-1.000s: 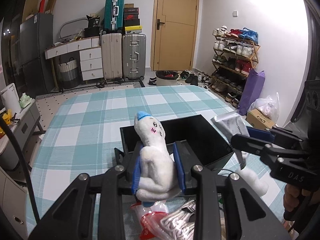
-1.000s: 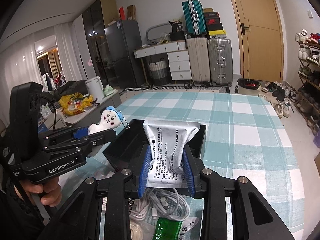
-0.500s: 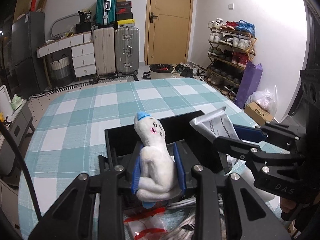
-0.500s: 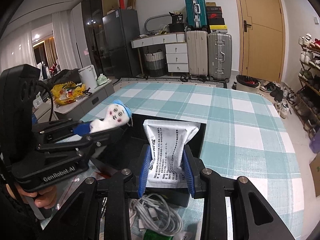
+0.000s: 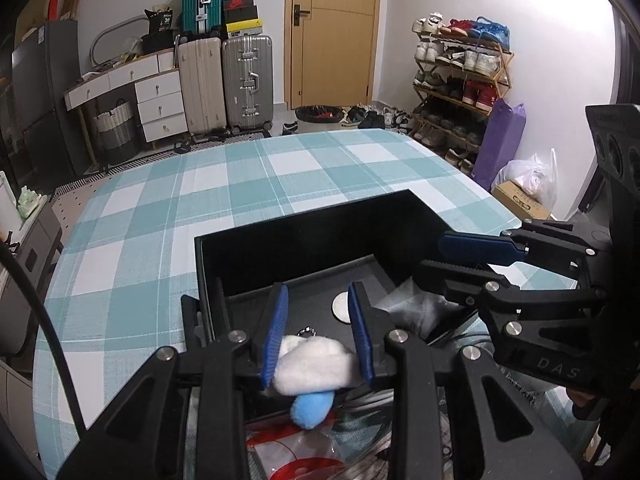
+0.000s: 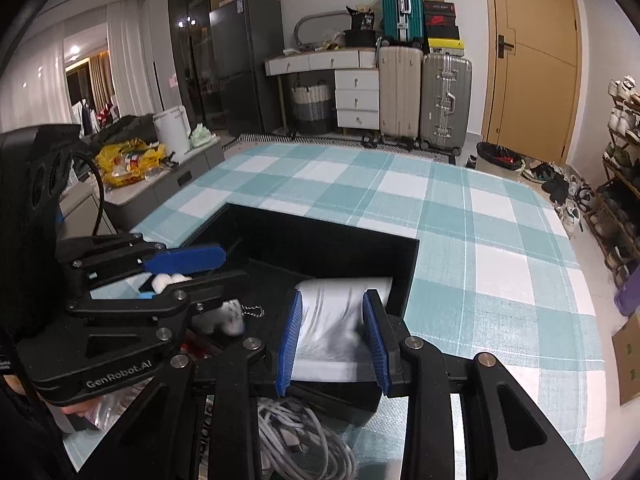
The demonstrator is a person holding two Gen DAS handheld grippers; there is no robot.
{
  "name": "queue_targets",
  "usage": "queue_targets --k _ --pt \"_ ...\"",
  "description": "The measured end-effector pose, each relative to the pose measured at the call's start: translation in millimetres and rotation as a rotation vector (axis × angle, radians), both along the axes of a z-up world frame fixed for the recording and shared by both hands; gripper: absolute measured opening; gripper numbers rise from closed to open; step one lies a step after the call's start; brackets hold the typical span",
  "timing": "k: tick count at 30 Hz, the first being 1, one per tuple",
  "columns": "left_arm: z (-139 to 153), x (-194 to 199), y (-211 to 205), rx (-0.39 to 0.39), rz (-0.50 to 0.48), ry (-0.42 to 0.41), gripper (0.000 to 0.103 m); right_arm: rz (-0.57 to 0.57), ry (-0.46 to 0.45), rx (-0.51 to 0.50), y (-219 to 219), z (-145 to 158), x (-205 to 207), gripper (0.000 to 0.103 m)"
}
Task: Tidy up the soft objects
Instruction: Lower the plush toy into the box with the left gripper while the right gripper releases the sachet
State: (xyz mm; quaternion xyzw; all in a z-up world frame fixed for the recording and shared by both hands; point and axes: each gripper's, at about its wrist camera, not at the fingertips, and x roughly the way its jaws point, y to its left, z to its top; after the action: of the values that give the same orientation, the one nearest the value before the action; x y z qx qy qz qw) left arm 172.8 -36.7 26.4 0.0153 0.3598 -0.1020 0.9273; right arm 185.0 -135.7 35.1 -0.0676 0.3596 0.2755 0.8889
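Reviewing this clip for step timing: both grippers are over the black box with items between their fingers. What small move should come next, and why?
Probably open both jaws and let go. The left gripper has the plush toy tipped over at the near wall of the black box, and the right gripper holds the white packet inside it, so both seem placed for a drop.

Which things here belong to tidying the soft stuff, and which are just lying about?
Job in hand:
- plush toy, in the left claw
- white soft pack, in the right claw
- black box

Lying about:
- white cables
- red-printed bag
- suitcases
- shoe rack
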Motion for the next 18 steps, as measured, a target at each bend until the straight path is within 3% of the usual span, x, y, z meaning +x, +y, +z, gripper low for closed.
queue_targets --k 10,18 --pt "-2.6 -5.4 2.9 0.003 -0.002 0.026 0.050 0.030 0.048 -0.021 -2.6 -0.2 -6.7 0.036" --pt "-1.4 -14.9 4.7 0.006 -0.021 0.019 0.051 0.047 0.049 -0.014 -6.9 1.2 -17.1 0.037"
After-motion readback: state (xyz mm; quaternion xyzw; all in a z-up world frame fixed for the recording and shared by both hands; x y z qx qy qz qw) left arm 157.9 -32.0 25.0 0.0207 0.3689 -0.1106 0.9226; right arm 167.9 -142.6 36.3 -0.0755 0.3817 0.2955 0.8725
